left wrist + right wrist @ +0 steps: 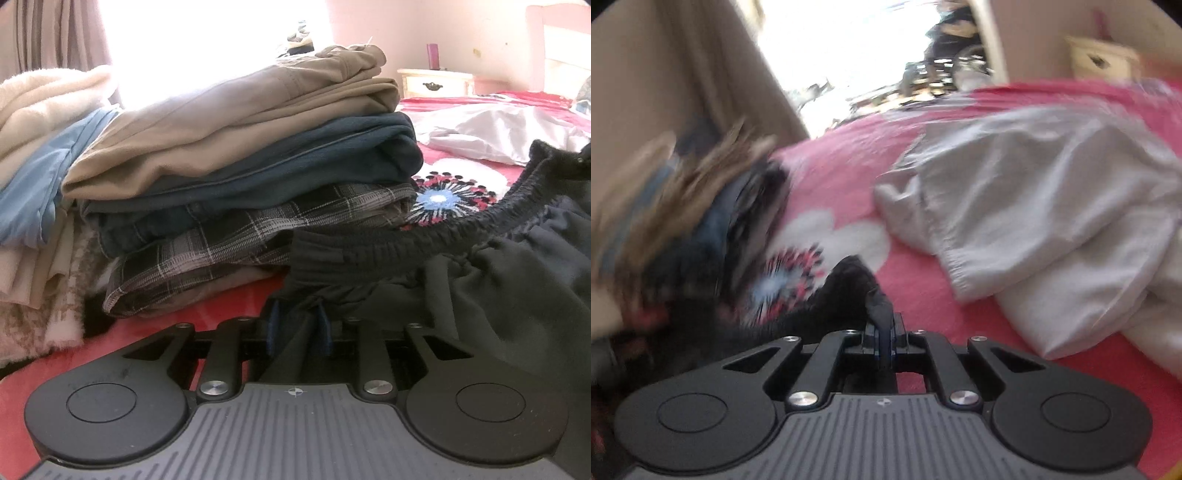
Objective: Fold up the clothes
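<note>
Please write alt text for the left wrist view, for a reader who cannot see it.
The left gripper has black fabric of a black garment between its fingers, on a red bedspread. Behind it is a pile of folded clothes, khaki on top, then navy, then plaid.

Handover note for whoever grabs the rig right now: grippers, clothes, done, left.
Left gripper: black fabric between its fingers; whether the pads pinch it is unclear.
Right gripper: shut on the black garment, at its other end.
The garment's elastic waistband spans between them, over the pink bedspread.
Done: folded stack at left.
Left: fold the black garment, then the white garment lying loose on the bed.
</note>
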The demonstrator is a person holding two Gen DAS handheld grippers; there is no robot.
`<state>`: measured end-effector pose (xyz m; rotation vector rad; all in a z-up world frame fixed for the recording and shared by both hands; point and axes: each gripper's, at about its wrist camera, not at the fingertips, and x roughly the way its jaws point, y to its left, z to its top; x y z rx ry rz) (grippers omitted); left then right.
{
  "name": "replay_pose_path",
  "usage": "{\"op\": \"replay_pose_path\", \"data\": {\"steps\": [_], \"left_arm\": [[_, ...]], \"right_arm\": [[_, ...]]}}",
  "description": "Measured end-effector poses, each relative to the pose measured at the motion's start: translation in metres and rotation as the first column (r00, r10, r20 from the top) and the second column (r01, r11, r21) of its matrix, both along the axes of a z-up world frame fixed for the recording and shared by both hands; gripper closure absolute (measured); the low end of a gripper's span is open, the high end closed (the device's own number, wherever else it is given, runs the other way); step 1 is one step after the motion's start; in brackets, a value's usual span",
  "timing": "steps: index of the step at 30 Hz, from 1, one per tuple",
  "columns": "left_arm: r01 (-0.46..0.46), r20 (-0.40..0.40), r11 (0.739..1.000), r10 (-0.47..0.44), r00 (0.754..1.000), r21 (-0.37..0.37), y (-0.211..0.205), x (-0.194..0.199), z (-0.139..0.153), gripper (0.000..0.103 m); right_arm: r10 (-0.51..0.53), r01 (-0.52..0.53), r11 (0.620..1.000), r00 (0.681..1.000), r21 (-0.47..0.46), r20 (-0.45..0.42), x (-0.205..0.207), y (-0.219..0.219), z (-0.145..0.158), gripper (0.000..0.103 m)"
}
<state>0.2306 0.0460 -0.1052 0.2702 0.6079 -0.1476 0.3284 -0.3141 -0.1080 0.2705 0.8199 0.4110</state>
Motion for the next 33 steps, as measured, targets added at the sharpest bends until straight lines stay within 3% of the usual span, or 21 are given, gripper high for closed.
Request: {"op": "replay_pose_path", "data": {"steps": [2,4,5,7,8,10,12,13,15,18,20,26,30,33], "left_arm": [[0.003,0.002,1.000,-0.003,1.000,0.003,0.001,-0.001,0.000,0.077],[0.005,0.003,1.000,-0.005,1.000,0.003,0.002,-0.002,0.000,0.077],[0.006,0.002,1.000,-0.006,1.000,-0.001,0.003,-0.002,0.001,0.077],[0.006,-0.004,1.000,-0.006,1.000,-0.013,0.004,-0.001,0.001,0.077],[0.006,-0.007,1.000,-0.006,1.000,-0.018,0.004,0.000,0.001,0.077],[0.005,-0.016,1.000,-0.006,1.000,-0.027,0.004,0.002,0.001,0.076],[0.004,-0.028,0.999,-0.005,1.000,-0.037,0.006,0.004,0.002,0.075],[0.005,-0.034,0.999,-0.007,0.999,-0.042,0.006,0.006,0.003,0.074],[-0.002,-0.048,0.999,-0.001,0.999,-0.053,0.008,0.008,0.006,0.071],[-0.030,-0.065,0.997,0.026,0.998,-0.065,0.012,0.010,0.015,0.063],[-0.055,-0.062,0.995,0.050,0.997,-0.078,0.015,0.008,0.027,0.063],[-0.044,0.014,0.993,0.046,0.999,-0.106,0.016,-0.028,0.082,0.060],[0.092,0.031,0.988,-0.089,0.996,-0.128,-0.008,-0.079,0.121,0.056],[0.259,-0.030,0.950,-0.268,0.963,-0.173,-0.036,-0.132,0.136,0.053]], "right_arm": [[-0.038,0.041,0.998,0.996,0.043,-0.076,0.011,-0.005,-0.017,0.096],[-0.090,0.114,0.979,0.985,0.170,-0.146,0.017,-0.019,-0.033,0.094],[-0.113,0.164,0.950,0.974,0.267,-0.197,0.020,-0.030,-0.039,0.090],[-0.145,0.285,0.848,0.936,0.448,-0.320,0.021,-0.055,-0.057,0.090],[-0.162,0.331,0.807,0.920,0.488,-0.356,0.019,-0.064,-0.062,0.090],[-0.215,0.415,0.748,0.890,0.518,-0.402,0.010,-0.080,-0.062,0.088],[-0.273,0.483,0.705,0.860,0.519,-0.430,0.000,-0.094,-0.058,0.077],[-0.312,0.510,0.692,0.850,0.511,-0.426,-0.007,-0.102,-0.052,0.064],[-0.378,0.542,0.684,0.836,0.489,-0.397,-0.025,-0.117,-0.035,0.059],[-0.402,0.526,0.705,0.849,0.477,-0.342,-0.055,-0.135,-0.002,0.059],[-0.396,0.492,0.729,0.870,0.476,-0.293,-0.081,-0.143,0.023,0.059],[-0.355,0.388,0.818,0.921,0.425,-0.158,-0.183,-0.163,0.094,0.059],[-0.330,0.360,0.882,0.933,0.303,-0.145,-0.250,-0.164,0.117,0.059],[-0.305,0.337,0.923,0.935,0.184,-0.182,-0.294,-0.157,0.113,0.059]]}}
